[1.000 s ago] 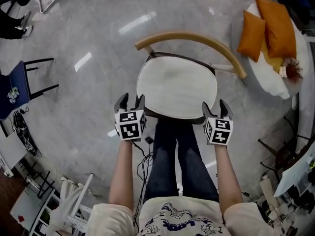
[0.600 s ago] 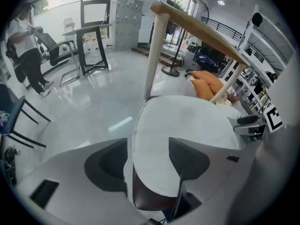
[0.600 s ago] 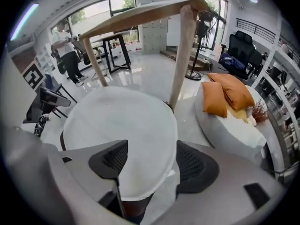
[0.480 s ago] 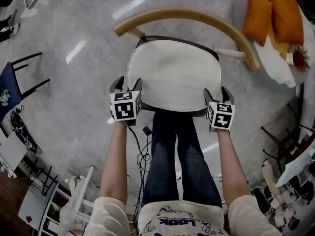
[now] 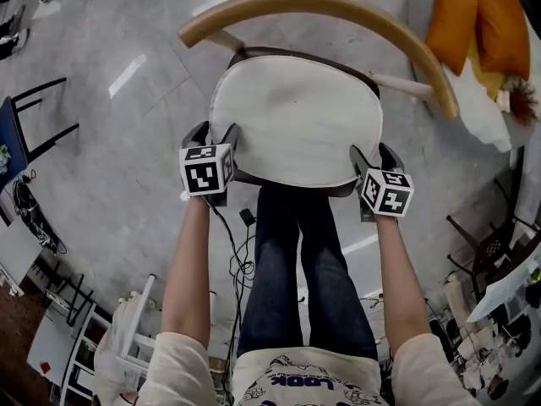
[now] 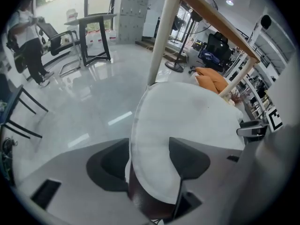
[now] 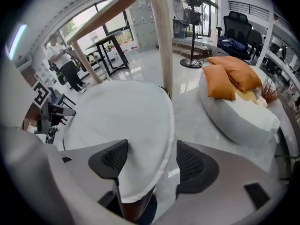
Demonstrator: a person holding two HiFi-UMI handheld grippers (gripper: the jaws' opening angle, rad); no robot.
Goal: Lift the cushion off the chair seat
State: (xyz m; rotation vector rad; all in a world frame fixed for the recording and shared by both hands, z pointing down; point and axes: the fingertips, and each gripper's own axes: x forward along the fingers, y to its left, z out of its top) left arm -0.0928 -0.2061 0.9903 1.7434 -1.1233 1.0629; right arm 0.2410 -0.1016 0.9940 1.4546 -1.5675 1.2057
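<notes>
My left tongs [image 5: 212,134] stood open, one jaw above and one below the front left edge of the cushion [image 5: 296,121], neither pressing it. My right tongs [image 5: 373,153] were open too, straddling the front right edge. The cushion lay flat on the seat of the chair [image 5: 321,7].

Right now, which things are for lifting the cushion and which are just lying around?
For the job: white cushion, wooden chair, left gripper, right gripper, both open at the cushion's edge.
Just lying around: orange pillows, white pouf, floor cable, blue chair.
</notes>
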